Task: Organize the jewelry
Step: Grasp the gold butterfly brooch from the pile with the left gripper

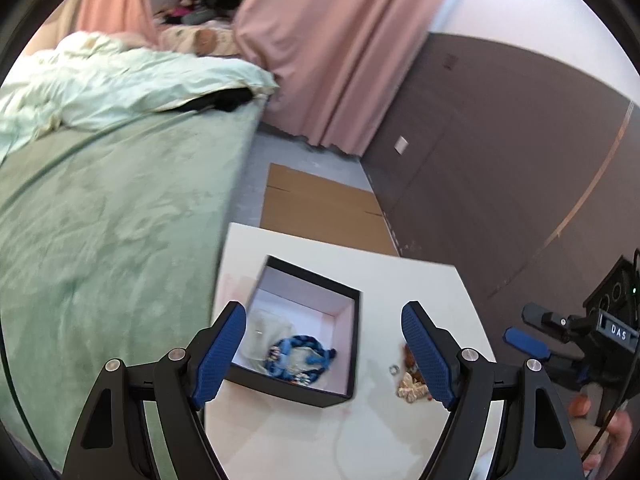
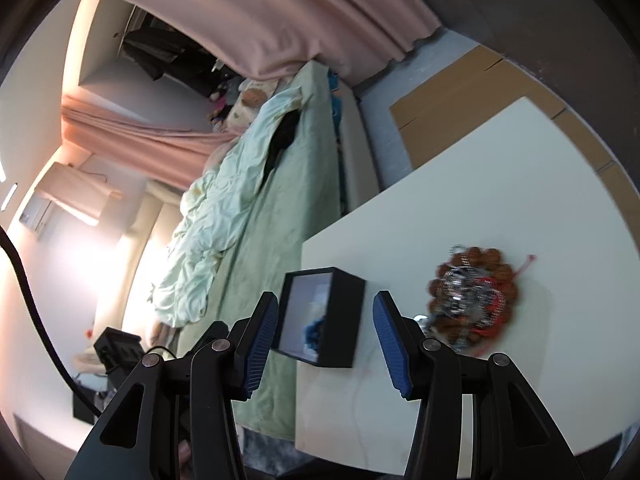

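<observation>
A black open box (image 1: 352, 344) with a pale lining sits on a white table (image 1: 420, 280). Inside lie a blue braided bracelet (image 1: 304, 356) and a pale pouch (image 1: 268, 336). My left gripper (image 1: 324, 356) is open and empty, hovering above the box. A small ring (image 1: 394, 369) and a heap of brown and gold jewelry (image 1: 412, 384) lie right of the box, partly behind my finger. In the right wrist view the box (image 2: 340, 312) stands ahead of my open, empty right gripper (image 2: 326, 344), and a brown bead bracelet pile with silver chain and red cord (image 2: 472, 296) lies to the right.
A bed with a green sheet (image 1: 100, 220) and a pale duvet (image 1: 100, 80) runs along the table's left side. Flat cardboard (image 1: 320, 200) lies on the floor beyond the table. Pink curtains (image 1: 340, 40) and a dark wall (image 1: 500, 160) stand behind. The right gripper's body (image 1: 560, 340) shows at the table's right edge.
</observation>
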Tool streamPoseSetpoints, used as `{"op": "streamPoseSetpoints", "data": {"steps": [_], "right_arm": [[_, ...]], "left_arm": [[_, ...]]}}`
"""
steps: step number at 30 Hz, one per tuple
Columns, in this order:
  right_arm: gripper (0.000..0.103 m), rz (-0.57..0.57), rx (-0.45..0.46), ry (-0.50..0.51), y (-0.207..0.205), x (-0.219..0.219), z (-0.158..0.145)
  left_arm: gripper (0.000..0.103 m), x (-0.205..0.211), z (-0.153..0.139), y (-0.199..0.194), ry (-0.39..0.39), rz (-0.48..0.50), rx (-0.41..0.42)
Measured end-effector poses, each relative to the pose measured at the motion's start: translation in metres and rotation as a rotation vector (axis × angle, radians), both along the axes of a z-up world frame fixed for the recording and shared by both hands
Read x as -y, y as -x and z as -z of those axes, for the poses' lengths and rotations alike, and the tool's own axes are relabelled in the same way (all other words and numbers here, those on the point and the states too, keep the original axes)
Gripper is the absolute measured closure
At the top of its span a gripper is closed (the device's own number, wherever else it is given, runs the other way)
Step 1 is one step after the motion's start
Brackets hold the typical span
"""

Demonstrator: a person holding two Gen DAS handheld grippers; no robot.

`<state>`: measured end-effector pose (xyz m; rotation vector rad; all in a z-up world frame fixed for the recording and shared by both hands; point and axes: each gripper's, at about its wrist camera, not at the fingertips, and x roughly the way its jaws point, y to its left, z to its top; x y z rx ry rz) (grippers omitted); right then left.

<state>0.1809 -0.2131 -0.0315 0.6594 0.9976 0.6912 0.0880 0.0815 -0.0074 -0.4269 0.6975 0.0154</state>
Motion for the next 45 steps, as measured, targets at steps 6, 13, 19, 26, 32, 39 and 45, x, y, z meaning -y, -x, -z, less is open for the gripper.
{"op": "streamPoseSetpoints", "data": {"steps": [6, 13, 19, 26, 32, 39, 45], "right_arm": [[0.052, 0.063, -0.062, 0.011, 0.008, 0.023, 0.018], [0.052, 0.141, -0.103, 0.032, 0.017, 0.056, 0.029], [0.052, 0.148, -0.095, 0.050, 0.020, 0.070, 0.029], [0.052, 0.123, -0.110, 0.121, 0.018, 0.072, 0.039], [0.052, 0.105, -0.098, 0.155, 0.013, 0.064, 0.039], [0.053, 0.131, -0.075, 0.187, 0.013, 0.067, 0.034], [0.053, 0.184, -0.121, 0.207, 0.008, 0.077, 0.044]], "left_arm": [[0.022, 0.033, -0.003, -0.007, 0.007, 0.115, -0.036], [0.022, 0.084, 0.009, -0.018, -0.057, 0.235, -0.124], [0.022, 0.115, 0.031, -0.024, -0.128, 0.331, -0.162], [0.022, 0.135, 0.060, -0.030, -0.220, 0.457, -0.205], [0.022, 0.145, 0.071, -0.038, -0.291, 0.487, -0.217], [0.030, 0.160, 0.088, -0.055, -0.334, 0.530, -0.257], [0.034, 0.160, 0.103, -0.066, -0.319, 0.533, -0.298]]}}
